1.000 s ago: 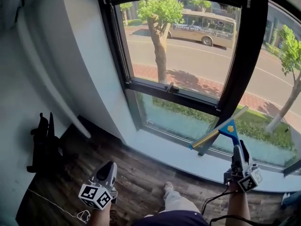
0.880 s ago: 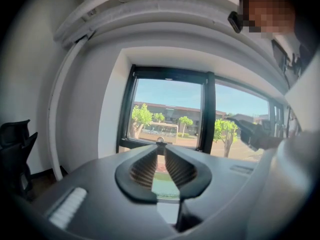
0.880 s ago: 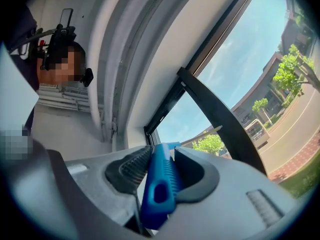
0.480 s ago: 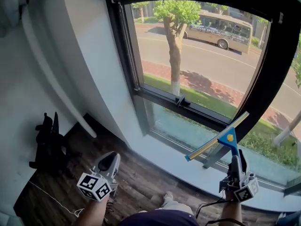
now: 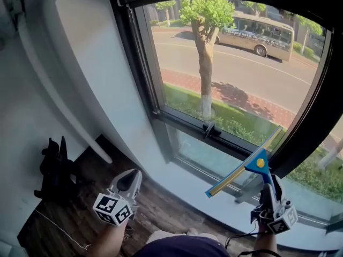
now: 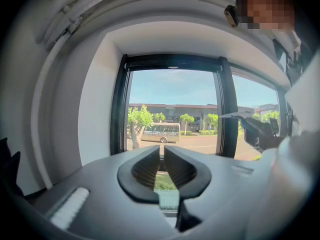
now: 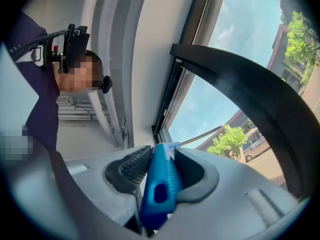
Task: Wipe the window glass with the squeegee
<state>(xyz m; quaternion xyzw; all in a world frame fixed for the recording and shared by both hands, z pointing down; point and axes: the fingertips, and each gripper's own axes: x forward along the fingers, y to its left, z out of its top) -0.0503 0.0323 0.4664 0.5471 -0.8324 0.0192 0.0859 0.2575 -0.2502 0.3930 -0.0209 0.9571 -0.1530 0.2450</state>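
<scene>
The squeegee [image 5: 256,164] has its blue handle [image 7: 159,184] clamped between the fingers of the right gripper [image 5: 269,193], which close firmly on it. Its yellow-edged blade slants up to the right in front of the lower pane, near the window's lower right corner. The upper end of the blade reaches toward the black upright of the frame [image 5: 138,52]. Whether the blade touches the window glass [image 5: 241,68] cannot be told.

The left gripper [image 5: 129,181] hangs low over the dark wooden floor [image 5: 80,199], well apart from the window. Its fingers are drawn together to a thin slit, with nothing held between them.

Below the glass runs a white sill [image 5: 179,180], and a white wall [image 5: 88,63] stands left of the frame. A black object [image 5: 53,167] stands on the floor by the left wall. Outside are a tree [image 5: 206,42], a road and a bus [image 5: 256,31].
</scene>
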